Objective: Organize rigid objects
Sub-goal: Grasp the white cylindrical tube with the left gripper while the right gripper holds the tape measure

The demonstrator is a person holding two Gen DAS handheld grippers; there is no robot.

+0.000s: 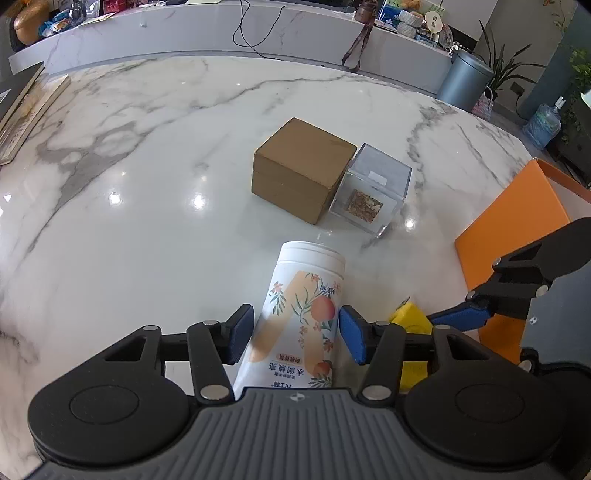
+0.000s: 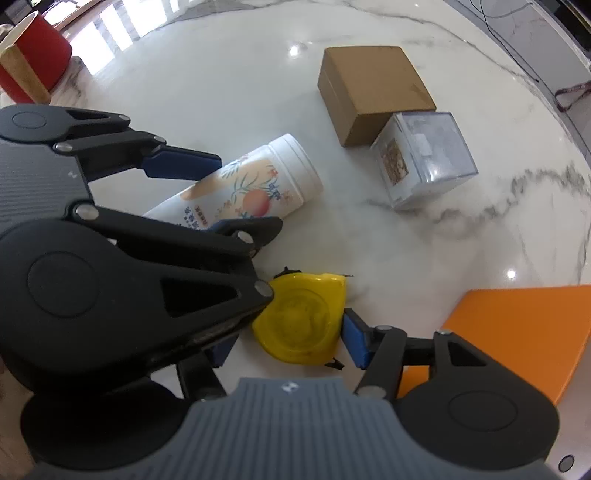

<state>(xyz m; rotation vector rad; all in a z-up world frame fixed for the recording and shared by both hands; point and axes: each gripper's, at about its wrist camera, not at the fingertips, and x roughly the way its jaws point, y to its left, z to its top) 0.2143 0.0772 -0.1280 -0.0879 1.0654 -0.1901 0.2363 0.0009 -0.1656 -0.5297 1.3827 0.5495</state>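
Note:
A white canister with a peach print (image 1: pixel 299 317) lies on its side on the marble table (image 1: pixel 147 184). My left gripper (image 1: pixel 295 332) straddles it, with both blue pads against its sides. It also shows in the right wrist view (image 2: pixel 258 184). A yellow tape measure (image 2: pixel 301 319) lies flat between the fingers of my right gripper (image 2: pixel 288 343); the right pad touches it and the left finger is hidden behind the left gripper. A brown cardboard box (image 1: pixel 301 168) and a clear cube box (image 1: pixel 373 190) stand side by side further out.
An orange tray or lid (image 2: pixel 524 332) lies at the right, near the table edge. Books (image 1: pixel 26 110) lie at the far left. A raised marble shelf (image 1: pixel 221 33) with clutter runs along the back. A red stool (image 2: pixel 33 62) stands beyond the table.

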